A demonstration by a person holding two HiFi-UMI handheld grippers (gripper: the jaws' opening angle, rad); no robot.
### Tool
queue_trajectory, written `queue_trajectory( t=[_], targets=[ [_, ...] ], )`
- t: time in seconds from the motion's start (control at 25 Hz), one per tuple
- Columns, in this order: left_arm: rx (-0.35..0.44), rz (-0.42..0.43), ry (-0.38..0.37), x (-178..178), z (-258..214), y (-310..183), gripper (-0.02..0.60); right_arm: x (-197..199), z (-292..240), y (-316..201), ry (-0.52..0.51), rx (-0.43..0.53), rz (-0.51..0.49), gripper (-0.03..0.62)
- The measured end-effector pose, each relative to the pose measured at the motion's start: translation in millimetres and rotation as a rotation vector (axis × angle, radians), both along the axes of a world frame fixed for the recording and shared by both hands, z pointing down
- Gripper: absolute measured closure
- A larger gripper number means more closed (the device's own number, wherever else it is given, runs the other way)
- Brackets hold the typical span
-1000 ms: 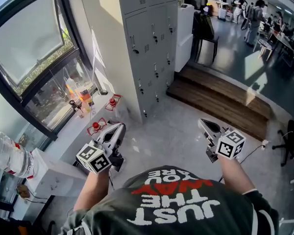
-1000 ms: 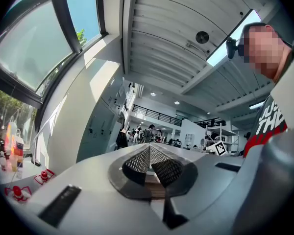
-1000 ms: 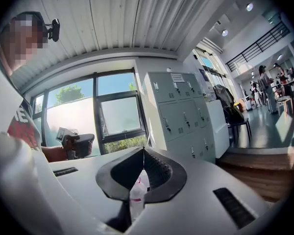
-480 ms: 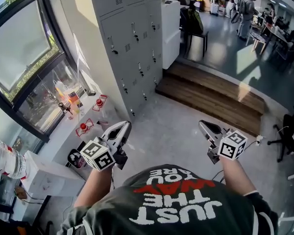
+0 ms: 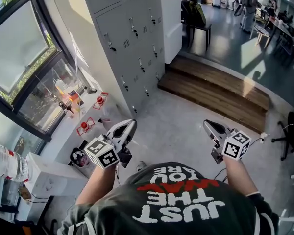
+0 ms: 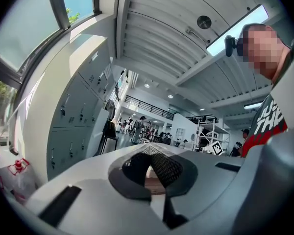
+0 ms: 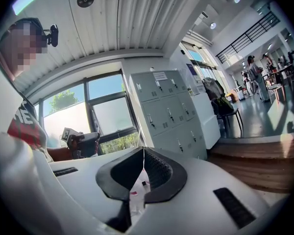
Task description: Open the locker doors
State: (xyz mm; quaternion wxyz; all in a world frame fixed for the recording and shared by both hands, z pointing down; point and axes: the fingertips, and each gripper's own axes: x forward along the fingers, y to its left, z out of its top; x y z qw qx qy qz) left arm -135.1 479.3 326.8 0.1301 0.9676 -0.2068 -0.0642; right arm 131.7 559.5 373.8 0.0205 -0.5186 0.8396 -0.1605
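Closing in on the task with nothing touched yet, and the hazards read from the left. The window ledge point(image 5: 54, 153) carries small red-topped items point(image 5: 84, 126), and the left gripper point(image 5: 131, 125) rides near it, so I judge a careless swing that way could knock them over. Its jaws are pressed together with nothing between them. Ahead and to the far left stands the grey bank of lockers point(image 5: 130, 38), every door closed and well apart from both grippers. Arriving with jaws like this would only bump a latch, not take it, so they need to part first. The right gripper point(image 5: 208, 125) is squeezed closed and empty too, held over bare floor. Far right, the wooden step point(image 5: 210, 84) could catch a foot if the approach drifts that way. Against a second ago, the locker bank sits further left in the head view and fills more of it. Both grippers hold the same level pose with jaws together as before, and a dark round thing point(image 5: 79, 157) by the ledge has now come into sight.
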Motion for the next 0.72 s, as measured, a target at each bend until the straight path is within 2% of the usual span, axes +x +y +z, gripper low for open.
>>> queue_trajectory(
  t=[0.12, 0.28, 0.48, 0.72],
  targets=[
    [-0.029, 0.008, 0.015, -5, 8, -32, 0.574, -11, 3, -30, 0.020, -0.016, -0.007, 0.557],
    [-0.032, 0.042, 0.031, -22, 21, -100, 0.574, -28, 8, -93, 0.044, -0.026, 0.016, 0.557],
    [-0.037, 0.085, 0.058, -54, 21, -220, 0.574, -64, 9, -209, 0.053, -0.029, 0.067, 0.557],
    [0.027, 0.158, 0.012, -91, 11, -351, 0.574, -124, -17, -357, 0.069, -0.007, 0.057, 0.557]
  ],
)
